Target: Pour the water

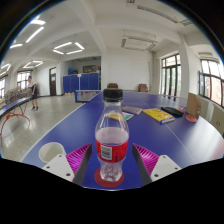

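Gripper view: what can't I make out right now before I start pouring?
- Bottle base: hidden behind the housing.
- Gripper contact with the bottle: unclear.
- White cup: contents not visible.
- Yellow item and dark things further along the blue table: too small to identify.

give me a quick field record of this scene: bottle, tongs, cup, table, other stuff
bottle: clear plastic bottle, capped, upright, holding red liquid
bottle position: between the pink pads of the tongs
tongs: around the bottle; actual contact cannot be told
cup: white cup, beside the bottle, ahead of one finger
surface: blue table
other items: yellow package and dark objects farther back on the table
room: large hall with ceiling lights and windows
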The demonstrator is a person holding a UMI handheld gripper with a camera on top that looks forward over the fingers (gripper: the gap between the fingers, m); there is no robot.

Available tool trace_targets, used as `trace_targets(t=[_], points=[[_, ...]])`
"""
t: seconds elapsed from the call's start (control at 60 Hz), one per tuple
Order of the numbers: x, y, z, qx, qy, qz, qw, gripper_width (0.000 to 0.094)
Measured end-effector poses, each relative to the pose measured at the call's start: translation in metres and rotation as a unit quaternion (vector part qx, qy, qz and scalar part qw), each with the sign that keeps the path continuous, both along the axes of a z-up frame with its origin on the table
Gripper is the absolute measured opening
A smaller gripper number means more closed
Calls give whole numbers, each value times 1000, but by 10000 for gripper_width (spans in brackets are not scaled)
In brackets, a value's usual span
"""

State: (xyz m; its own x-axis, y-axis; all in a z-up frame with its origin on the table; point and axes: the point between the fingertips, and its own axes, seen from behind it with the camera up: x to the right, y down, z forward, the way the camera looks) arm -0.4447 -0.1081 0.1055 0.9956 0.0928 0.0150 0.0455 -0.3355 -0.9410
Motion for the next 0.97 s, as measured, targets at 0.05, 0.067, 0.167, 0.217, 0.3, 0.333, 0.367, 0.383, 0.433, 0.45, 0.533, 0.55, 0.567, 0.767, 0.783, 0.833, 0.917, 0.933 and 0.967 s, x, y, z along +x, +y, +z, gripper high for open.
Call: trace_targets(t=[0.05, 0.067, 0.167, 0.217, 0.3, 0.333, 0.367, 0.383, 0.433, 0.45, 0.533, 0.55, 0.567, 0.767, 0.783, 0.833, 0.917, 0.933, 0.967], points=[[6, -14, 10, -6, -14, -9, 1000, 848], [6, -20, 13, -7, -17, -11, 1000, 859], [0, -62, 38, -13, -27, -18, 999, 844], [1, -91, 54, -21, -26, -25, 999, 853], [0, -143, 70, -33, -24, -45, 998, 851], [2, -163, 79, -37, -26, -51, 998, 849], [-2, -190, 84, -38, -28, -56, 997, 850], [-3, -202, 87, -38, -28, -57, 997, 852], [-6, -235, 94, -42, -29, -63, 997, 851], [-6, -244, 96, -44, -29, -65, 997, 853], [-14, -288, 104, -50, -32, -66, 996, 854], [-15, -295, 106, -51, -33, -66, 996, 850], [-17, -302, 107, -51, -34, -65, 996, 851], [-28, -363, 122, -44, -42, -69, 996, 850], [-29, -364, 123, -44, -42, -69, 996, 853], [-30, -372, 126, -40, -47, -70, 996, 850], [-31, -383, 129, -36, -49, -72, 996, 850], [-30, -381, 128, -35, -51, -73, 995, 851], [-29, -385, 127, -38, -56, -73, 995, 852]])
